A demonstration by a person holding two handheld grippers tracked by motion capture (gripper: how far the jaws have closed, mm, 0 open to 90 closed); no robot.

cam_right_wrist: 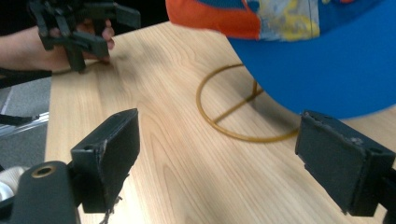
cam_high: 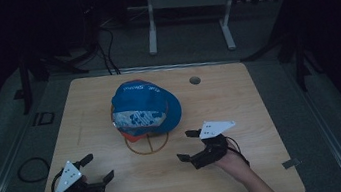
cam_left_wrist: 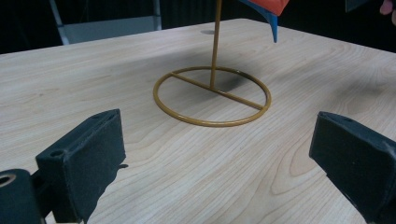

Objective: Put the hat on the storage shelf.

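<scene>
With both the left gripper (cam_high: pixel 98 167) and right gripper (cam_high: pixel 188 145) spread wide and empty, the cap (cam_high: pixel 146 107) ahead was best approached squarely at its brim.

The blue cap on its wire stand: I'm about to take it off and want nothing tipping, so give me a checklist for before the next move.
1. Blue fabric cap with orange trim seated on the mustard-yellow wire stand: ok.
2. Stand's ring base flat on the light wooden table: ok.
3. Right hand-held gripper open, nothing between its jaws: ok.
4. Left hand-held gripper open and empty: ok.
5. Both grippers apart from cap and stand: ok.
6. How firmly the cap sits on the stand's top: cannot tell, the cap hides it.
</scene>
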